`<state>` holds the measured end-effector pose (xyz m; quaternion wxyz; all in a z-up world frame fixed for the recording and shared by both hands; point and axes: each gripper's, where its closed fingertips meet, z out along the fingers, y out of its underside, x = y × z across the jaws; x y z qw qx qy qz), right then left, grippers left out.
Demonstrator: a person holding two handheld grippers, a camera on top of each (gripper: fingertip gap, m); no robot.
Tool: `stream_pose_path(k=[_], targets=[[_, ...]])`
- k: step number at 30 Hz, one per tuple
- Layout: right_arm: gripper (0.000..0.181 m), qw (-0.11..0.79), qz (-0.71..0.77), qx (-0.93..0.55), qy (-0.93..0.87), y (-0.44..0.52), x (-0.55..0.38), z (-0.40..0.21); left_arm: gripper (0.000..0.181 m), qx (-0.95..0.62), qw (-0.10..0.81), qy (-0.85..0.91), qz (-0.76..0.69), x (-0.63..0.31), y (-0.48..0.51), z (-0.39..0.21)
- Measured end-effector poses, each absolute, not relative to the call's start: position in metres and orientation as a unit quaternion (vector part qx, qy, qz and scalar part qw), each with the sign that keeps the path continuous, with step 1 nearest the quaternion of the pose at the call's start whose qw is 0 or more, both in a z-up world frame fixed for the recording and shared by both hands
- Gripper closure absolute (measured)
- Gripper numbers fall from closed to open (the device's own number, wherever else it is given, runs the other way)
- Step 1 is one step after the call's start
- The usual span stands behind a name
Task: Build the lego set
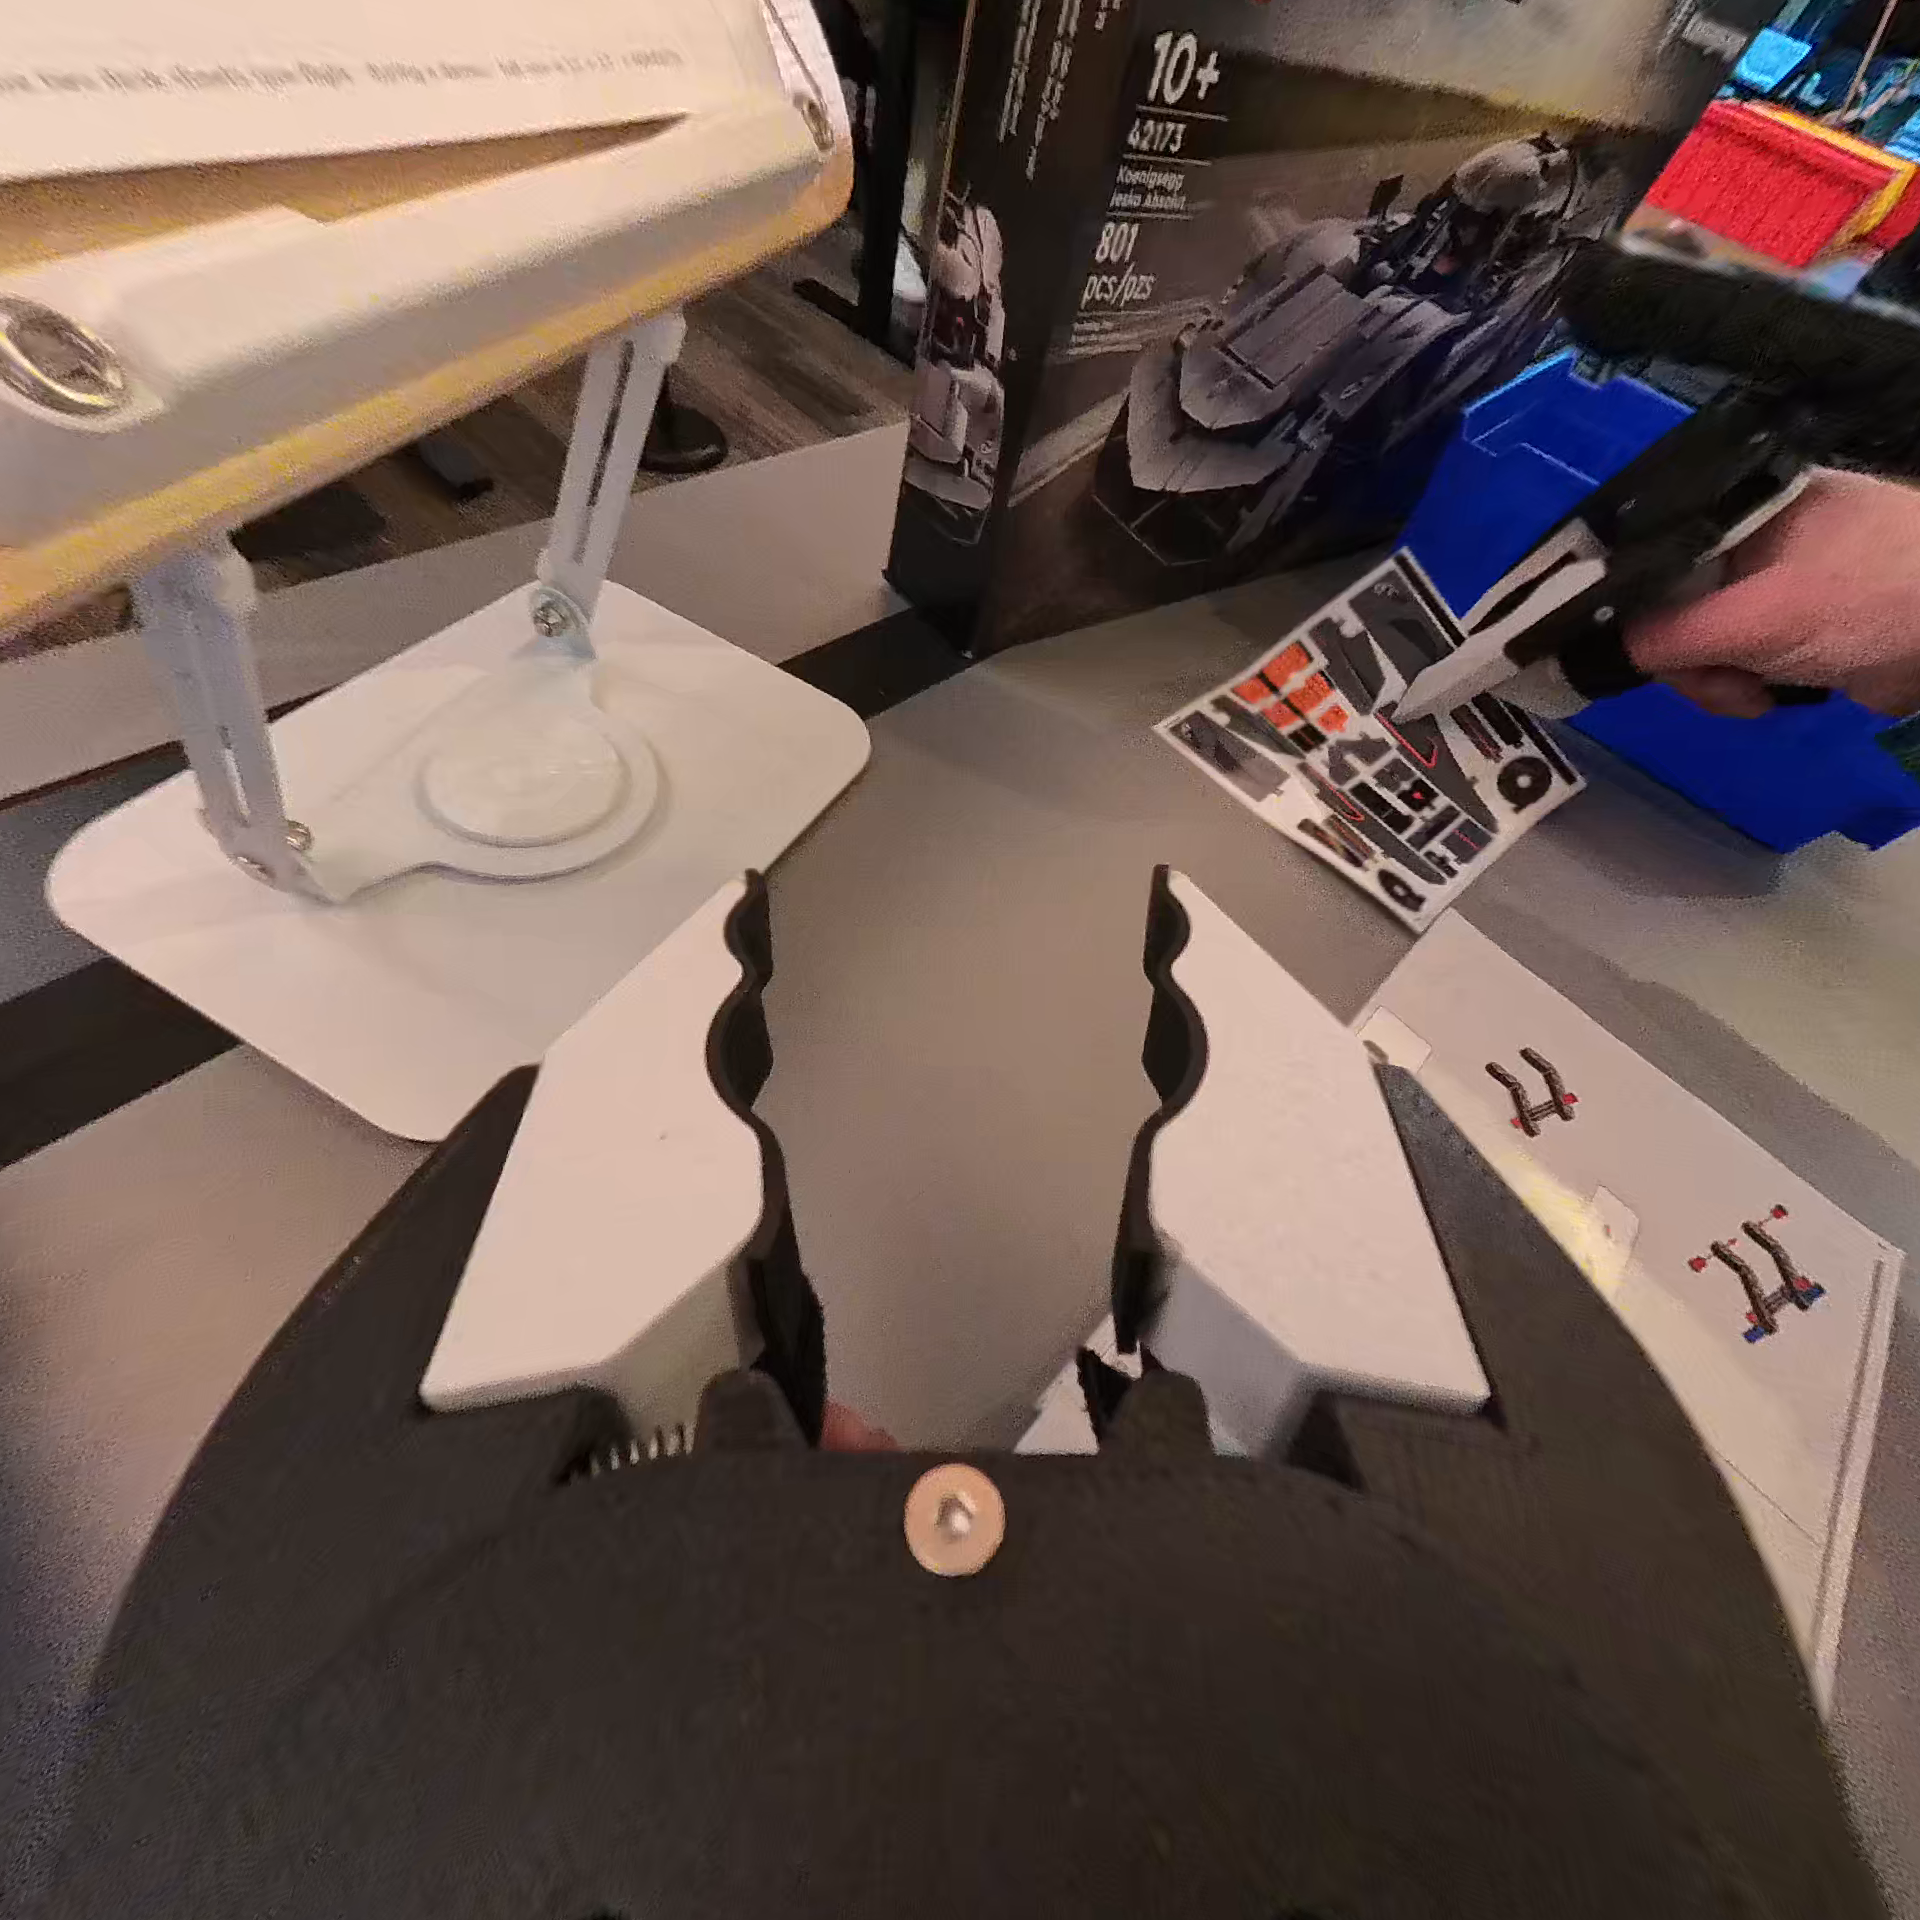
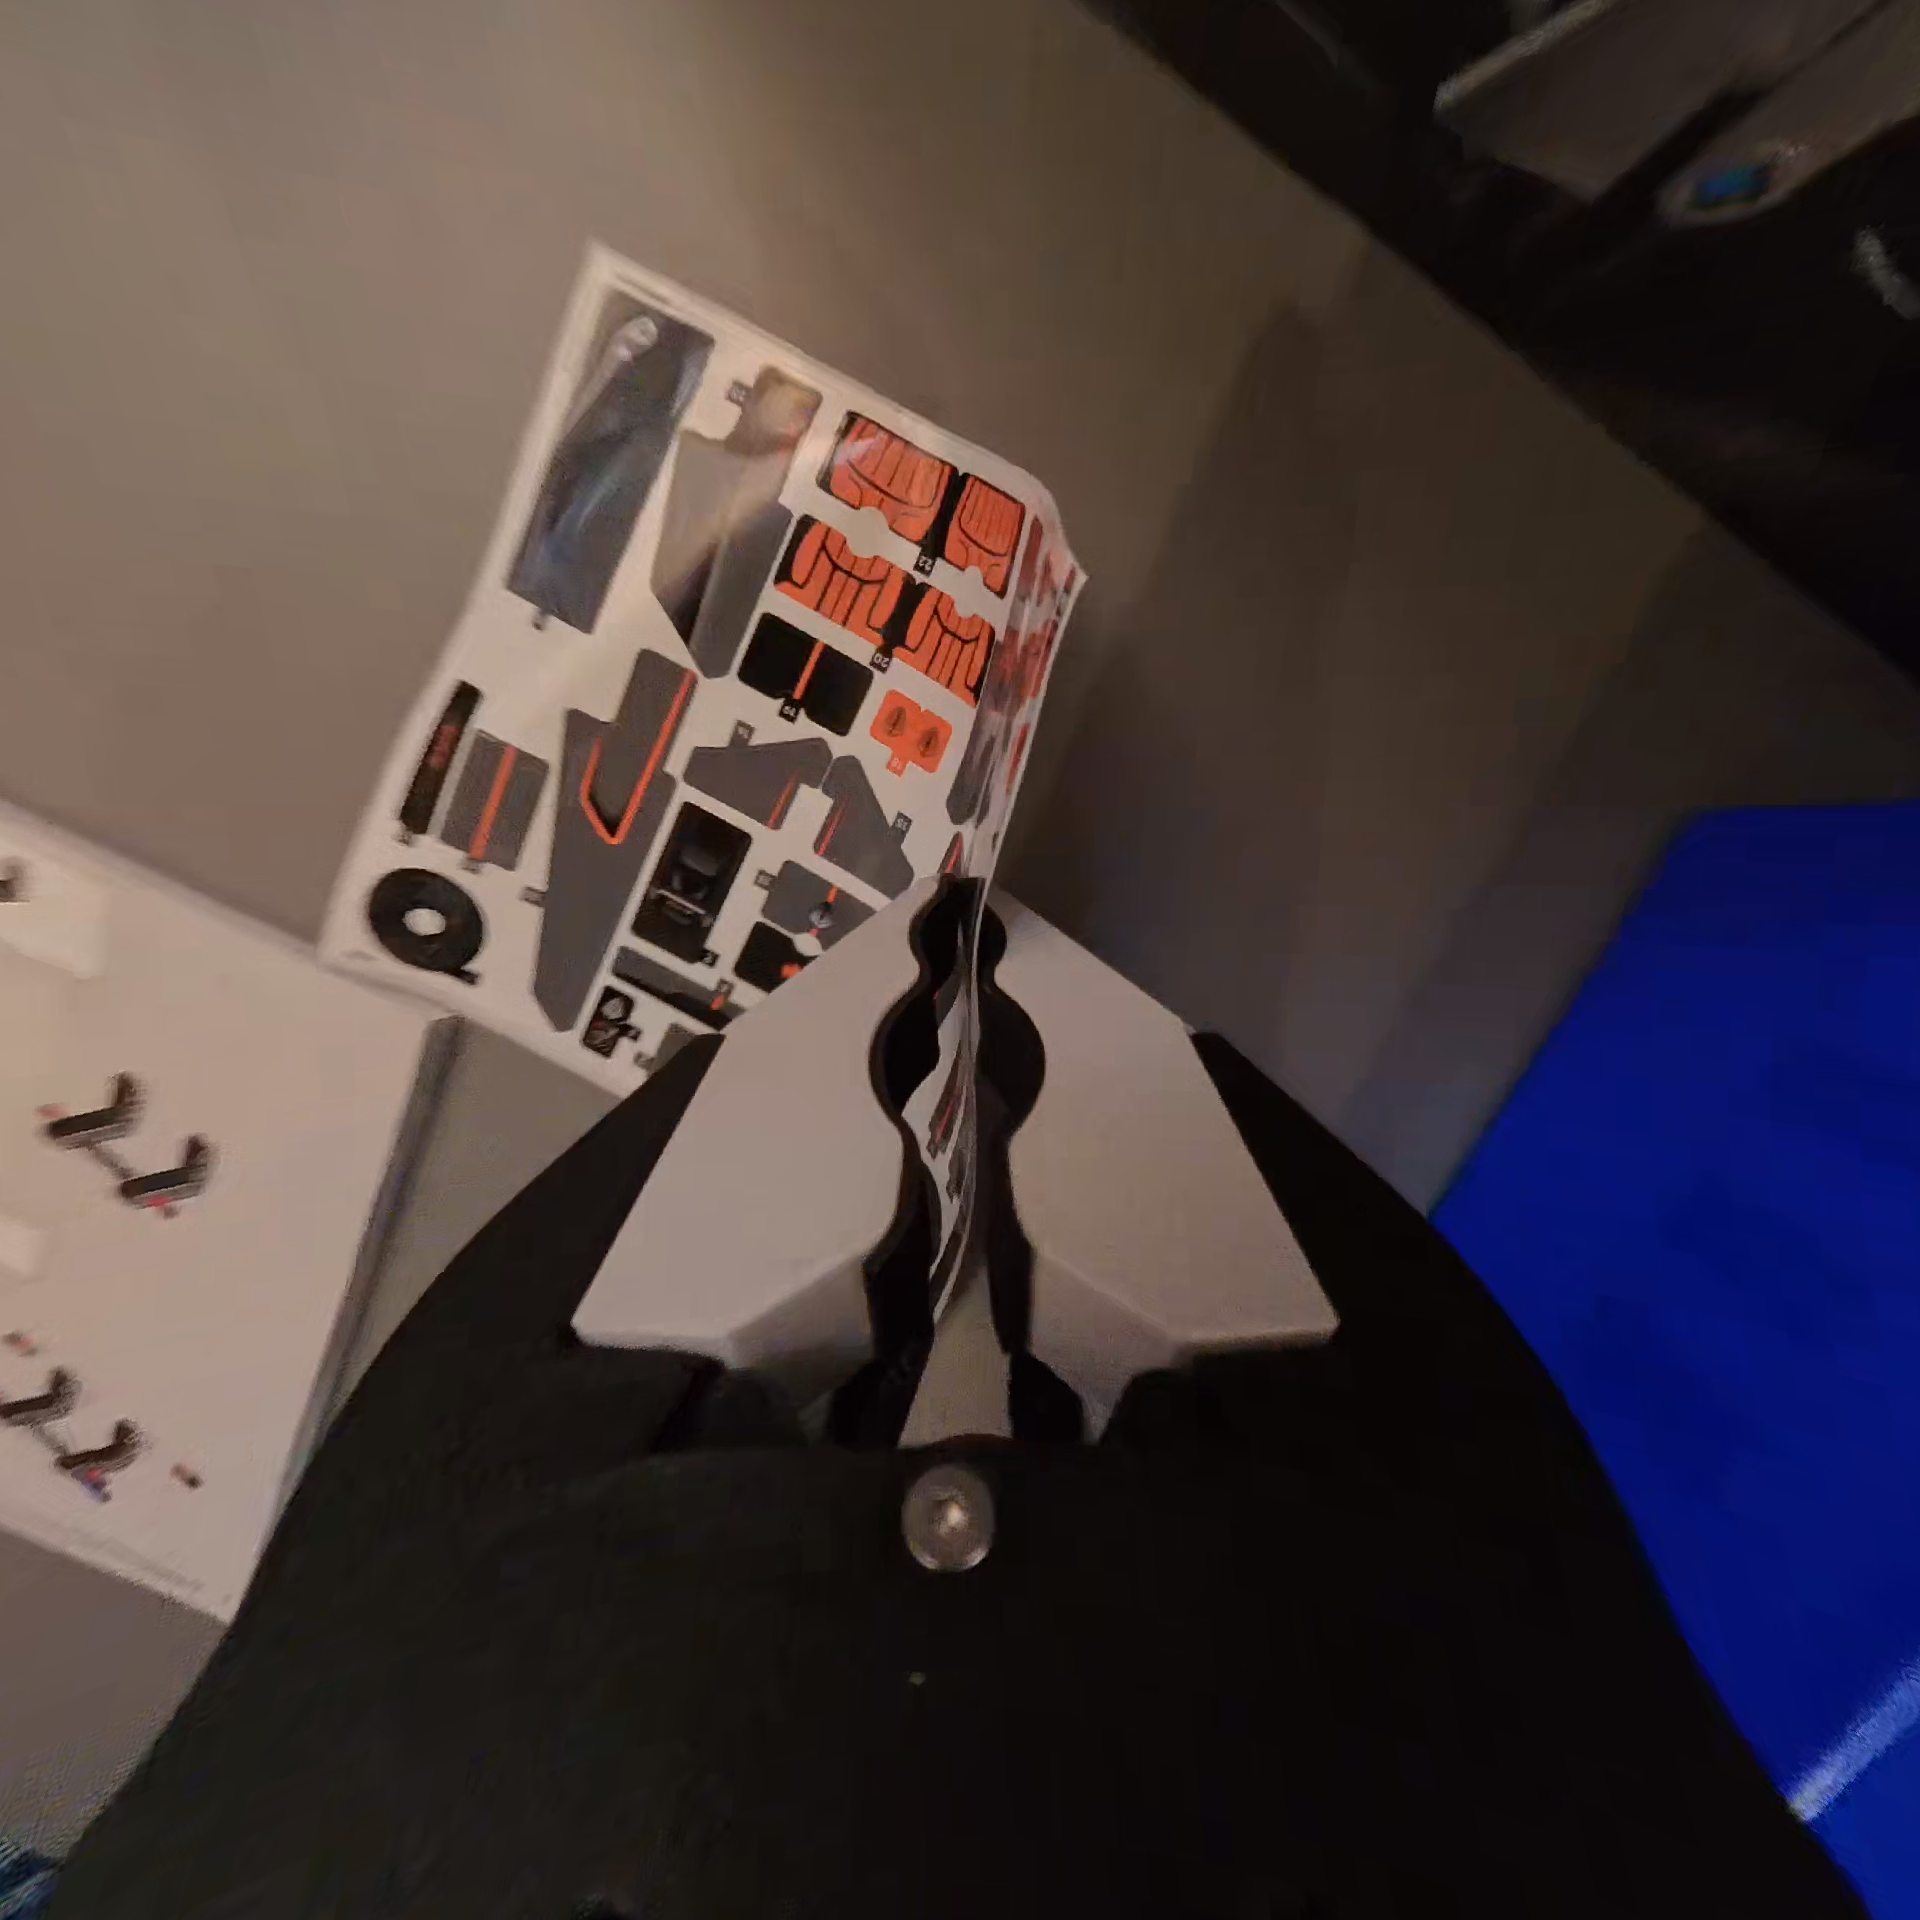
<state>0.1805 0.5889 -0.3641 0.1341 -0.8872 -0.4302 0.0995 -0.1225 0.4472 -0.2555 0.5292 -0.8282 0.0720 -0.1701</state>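
Two claws logged: right claw (image 2: 961,1039), lower centre of its own view, is pinched tight on one edge of the sticker sheet (image 2: 665,675), which curls up at the nipped side while the rest lies on the grey counter (image 2: 312,312); left claw (image 1: 961,1039) gapes wide over bare counter, holding nothing. Sheet judged very light, thin, floppy and crease-prone, so best held by the blank margin, clear of the printed decals. Beyond: instruction page (image 2: 156,1195) lower left, blue bin (image 2: 1714,1195) at right.
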Motion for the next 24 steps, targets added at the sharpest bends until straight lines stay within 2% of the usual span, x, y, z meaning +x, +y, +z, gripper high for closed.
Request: stream_pose_path(k=[2, 8, 11, 13, 15, 19, 24], targets=[[0.177, 0.142, 0.056, -0.891, -0.427, 0.594, 0.188, -0.373, 0.110, -0.830, 0.531, 0.074, -0.151, -0.129, 0.446, -0.252], [0.113, 0.188, -0.022, -0.888, -0.419, 0.607, 0.201, -0.360, 0.100, -0.818, 0.569, 0.043, -0.079, -0.159, 0.440, -0.221], [0.098, 0.226, -0.063, -0.876, -0.421, 0.610, 0.206, -0.333, 0.096, -0.792, 0.609, 0.016, -0.032, -0.184, 0.432, -0.181], [0.099, 0.270, -0.062, -0.861, -0.427, 0.607, 0.196, -0.305, 0.095, -0.776, 0.631, -0.002, 0.009, -0.209, 0.427, -0.151], [0.102, 0.317, -0.008, -0.838, -0.444, 0.594, 0.163, -0.272, 0.094, -0.762, 0.646, -0.023, 0.038, -0.235, 0.425, -0.126], [0.105, 0.368, 0.262, -0.772, -0.447, 0.543, 0.047, -0.215, 0.086, -0.768, 0.637, -0.057, 0.034, -0.290, 0.444, -0.106], [0.092, 0.388, 0.479, -0.709, -0.343, 0.538, -0.063, -0.192, 0.087, -0.768, 0.628, -0.113, -0.054, -0.350, 0.481, -0.100]])
